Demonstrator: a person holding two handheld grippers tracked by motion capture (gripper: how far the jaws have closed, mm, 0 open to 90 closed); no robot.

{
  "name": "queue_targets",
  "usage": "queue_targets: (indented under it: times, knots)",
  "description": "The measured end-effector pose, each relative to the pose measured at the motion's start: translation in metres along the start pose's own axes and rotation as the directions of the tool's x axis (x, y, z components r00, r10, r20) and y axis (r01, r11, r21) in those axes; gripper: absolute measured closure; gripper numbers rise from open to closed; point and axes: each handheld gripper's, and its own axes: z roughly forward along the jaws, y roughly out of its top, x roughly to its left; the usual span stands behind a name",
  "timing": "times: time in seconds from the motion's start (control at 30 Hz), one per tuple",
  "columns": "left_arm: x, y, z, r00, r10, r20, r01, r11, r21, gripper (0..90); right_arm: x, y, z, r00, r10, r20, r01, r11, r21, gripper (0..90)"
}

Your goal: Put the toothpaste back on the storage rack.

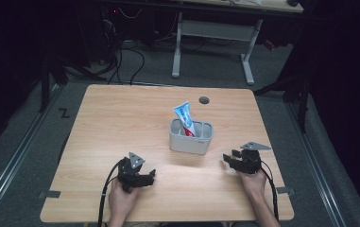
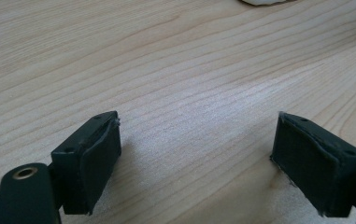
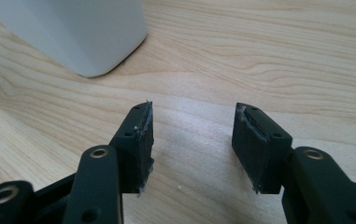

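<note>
High view: L claw (image 1: pixel 142 178) & R claw (image 1: pixel 234 159) both open, empty, near holder (image 1: pixel 191 142) w/ toothpaste (image 1: pixel 185 118).

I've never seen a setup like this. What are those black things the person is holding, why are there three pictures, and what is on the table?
A person sits at a wooden table with a hand-held gripper in each hand: a black two-jaw clamp. The left hand-held gripper and the right hand-held gripper both rest low near the table's front edge, open and holding nothing. The high view comes from a camera above the table. The other two come from small cameras riding on each clamp, so you look along its black jaws at the wood. In the middle stands a grey holder with a toothpaste tube leaning inside it. The right gripper view shows one corner of that holder.
</note>
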Motion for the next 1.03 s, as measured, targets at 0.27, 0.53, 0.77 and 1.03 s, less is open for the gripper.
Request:
queue_targets:
  times: [0.27,0.53,0.77,1.03]
  knots:
    - [0.0,0.0,0.0,1.0,0.0,0.0,0.0,1.0,0.0,15.9,0.002,-0.001,0.003,0.9996,-0.027,0.003,0.027,0.9996,0.009,45.7]
    - [0.0,0.0,0.0,1.0,-0.001,0.0,0.001,1.0,-0.002,15.9,0.016,-0.002,0.006,0.9886,-0.148,0.026,0.147,0.9884,0.037,36.2]
    - [0.0,0.0,0.0,1.0,-0.001,0.0,0.001,1.0,-0.001,15.9,0.018,-0.003,0.005,0.9901,-0.136,0.035,0.134,0.9901,0.041,34.6]
    - [0.0,0.0,0.0,1.0,-0.001,0.0,0.001,1.0,-0.001,15.9,0.018,-0.004,0.004,0.9904,-0.132,0.041,0.131,0.9906,0.04,34.0]
